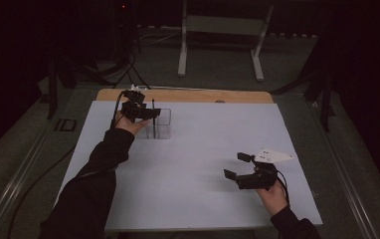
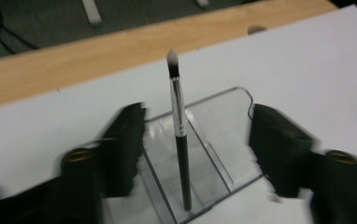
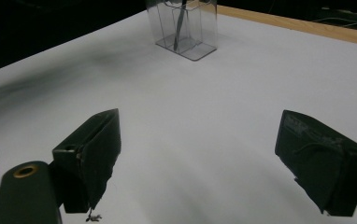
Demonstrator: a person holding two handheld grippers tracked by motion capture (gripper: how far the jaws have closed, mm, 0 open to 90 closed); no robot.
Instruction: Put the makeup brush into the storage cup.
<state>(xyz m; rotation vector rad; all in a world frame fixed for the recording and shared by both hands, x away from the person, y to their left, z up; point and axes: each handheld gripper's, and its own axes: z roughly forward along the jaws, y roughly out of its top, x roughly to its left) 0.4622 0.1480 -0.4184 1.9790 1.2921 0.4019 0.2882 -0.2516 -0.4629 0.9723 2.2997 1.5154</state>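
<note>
A makeup brush (image 2: 180, 126) with a black handle, silver ferrule and pale tip stands upright in a clear plastic divided holder (image 2: 216, 140). My left gripper (image 2: 197, 140) is open around it, one jaw on each side, and neither pad touches the brush. In the high view the left gripper (image 1: 145, 113) hovers at the holder (image 1: 162, 125) near the table's far left, with the brush (image 1: 153, 107) rising beside it. My right gripper (image 1: 235, 166) rests open over the near right of the white sheet, with nothing between its jaws (image 3: 197, 144). The right gripper view has the holder (image 3: 190, 32) far off.
A white sheet (image 1: 193, 164) covers the table, with a strip of bare wood (image 1: 188, 95) along its far edge. Beyond the table stands a white metal frame (image 1: 218, 25), and cables trail over the dark floor at the far left.
</note>
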